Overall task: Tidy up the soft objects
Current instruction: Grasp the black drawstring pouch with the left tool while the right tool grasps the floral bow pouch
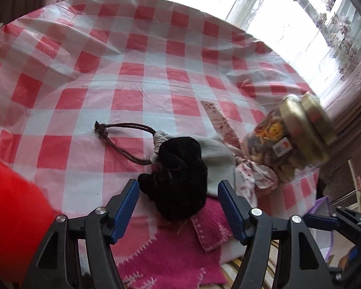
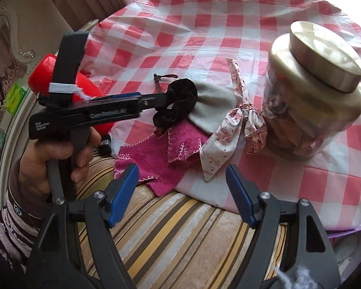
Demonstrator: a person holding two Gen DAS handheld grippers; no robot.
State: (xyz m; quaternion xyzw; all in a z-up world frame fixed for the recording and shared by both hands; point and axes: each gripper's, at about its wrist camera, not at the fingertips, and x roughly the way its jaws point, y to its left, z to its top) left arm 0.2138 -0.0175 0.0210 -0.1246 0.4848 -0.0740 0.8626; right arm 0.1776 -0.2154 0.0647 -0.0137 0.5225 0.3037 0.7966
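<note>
Red-and-white checked plastic cloth [image 1: 137,77] covers the bench beside a bright window, where a big lidded jar [image 2: 310,96] stands just right of a heap of soft things at the near edge: a magenta knitted cloth [image 2: 161,166] hanging over the rim, a grey drawstring pouch [image 1: 216,159], a floral hair bow [image 2: 228,142] and a black velvet scrunchie [image 1: 180,180]. The left gripper [image 1: 178,207] hangs over the scrunchie, jaws spread, nothing pinched; the right gripper [image 2: 180,190] waits lower, jaws spread too. Sorting looks barely begun; next, seemingly, the left jaws must drop and close on the scrunchie alone.
</note>
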